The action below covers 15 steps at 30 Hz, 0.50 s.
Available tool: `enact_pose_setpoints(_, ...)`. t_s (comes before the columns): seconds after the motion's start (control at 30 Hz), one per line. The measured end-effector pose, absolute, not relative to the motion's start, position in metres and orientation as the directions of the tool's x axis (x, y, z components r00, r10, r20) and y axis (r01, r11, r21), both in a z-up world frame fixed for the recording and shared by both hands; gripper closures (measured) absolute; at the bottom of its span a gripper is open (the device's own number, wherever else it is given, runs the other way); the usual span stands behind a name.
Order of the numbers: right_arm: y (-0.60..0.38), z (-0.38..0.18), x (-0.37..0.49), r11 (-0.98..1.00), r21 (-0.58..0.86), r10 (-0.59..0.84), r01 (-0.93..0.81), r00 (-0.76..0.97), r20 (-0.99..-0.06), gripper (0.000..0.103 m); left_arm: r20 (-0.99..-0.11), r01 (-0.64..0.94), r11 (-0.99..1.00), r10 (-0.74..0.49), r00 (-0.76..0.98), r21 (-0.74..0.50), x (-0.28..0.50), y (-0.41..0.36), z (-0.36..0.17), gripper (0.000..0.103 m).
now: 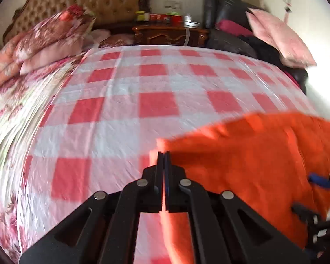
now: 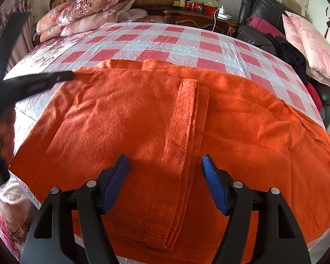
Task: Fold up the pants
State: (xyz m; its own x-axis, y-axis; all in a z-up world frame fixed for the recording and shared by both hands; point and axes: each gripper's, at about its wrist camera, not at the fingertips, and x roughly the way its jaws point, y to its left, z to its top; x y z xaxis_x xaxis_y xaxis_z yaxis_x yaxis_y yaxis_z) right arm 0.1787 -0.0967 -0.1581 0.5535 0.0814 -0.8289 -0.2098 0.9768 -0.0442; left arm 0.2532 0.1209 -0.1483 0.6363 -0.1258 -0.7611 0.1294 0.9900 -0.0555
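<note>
Pants [image 2: 143, 114]: orange, fleecy, spread flat on the checked sheet [image 2: 165, 41] of the bed, nearest its front edge; a folded flap with a stitched hem runs up the middle.

Left wrist view
- Left gripper [image 1: 164, 154]: jaws pressed together; the orange cloth's left corner lies right at the tips, and a strip of the same cloth shows beneath the fingers. Whether any fabric is pinched between the pads I cannot tell, as the picture is blurred there.
- Likely reason: tips at a corner suit taking that corner to carry it over for a fold.
- Pants in this view [image 1: 253, 165]: they fill the lower right of the sheet, top edge rumpled.
- Right gripper, seen from here [image 1: 319, 198]: partly in view at the right edge, over the orange cloth.
- Bedside table [image 1: 171, 34]: beyond the far edge of the bed, with jars on top.

Right wrist view
- Right gripper [image 2: 165, 176]: jaws wide apart, blue pads [image 2: 213, 182] clear of the fabric, nothing between them but the flap edge lying below.
- Likely reason: poised above the near hem of the flap, lined up to close on it.
- Left gripper, seen from here [image 2: 70, 74]: its dark tip meets the pants' far left corner.
- Pillows [image 2: 85, 11]: stacked at the bed's far left corner by the headboard, well apart from the work.
</note>
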Motion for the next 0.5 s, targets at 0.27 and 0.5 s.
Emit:
enact_pose_setpoints(0.27, -0.1, -0.159, 0.181, 0.979, -0.037, 0.081, -0.2, 0.548, -0.832, 0.03, -0.791, 0.206, 0.977, -0.171, 0.587, -0.058, 0.25, 0.109, -0.15, 0.1)
enact_pose_setpoints(0.5, -0.1, -0.159, 0.18, 0.979, -0.045, 0.073, -0.197, 0.554, -0.829, 0.028, -0.708, 0.136, 0.986, -0.165, 0.686, -0.098, 0.145, 0.109, -0.12, 0.1)
